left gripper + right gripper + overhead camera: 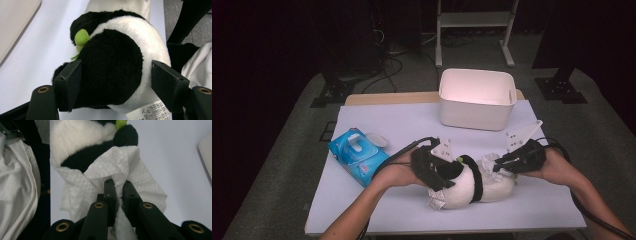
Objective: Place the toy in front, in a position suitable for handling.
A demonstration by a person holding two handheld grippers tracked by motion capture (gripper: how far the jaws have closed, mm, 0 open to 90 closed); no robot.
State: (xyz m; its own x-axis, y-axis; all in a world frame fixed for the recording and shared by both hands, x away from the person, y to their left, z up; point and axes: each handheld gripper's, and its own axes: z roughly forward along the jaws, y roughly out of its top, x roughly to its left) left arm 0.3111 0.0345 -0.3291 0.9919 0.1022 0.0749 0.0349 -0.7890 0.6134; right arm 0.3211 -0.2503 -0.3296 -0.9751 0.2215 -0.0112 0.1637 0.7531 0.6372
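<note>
My left gripper (113, 75) clamps the plush panda (472, 182) near the desk's front edge; my right gripper (119, 188) pinches a wet wipe (110, 170) against it. I judge the wiping step; next, rub gently along the fur.

A black and white plush panda (464, 182) is seen lying on its side on the white table, near the front edge. Its body is soft and rounded, with black limbs and a small green piece (81, 38) sewn by one of them; a printed white label (150, 113) hangs from its underside. A white paper tissue (120, 165), crumpled and embossed with a fine pattern, is draped against the black part of one end of the panda. The tissue is bunched into folds and is pinched near its middle, its loose corners hanging free.
</note>
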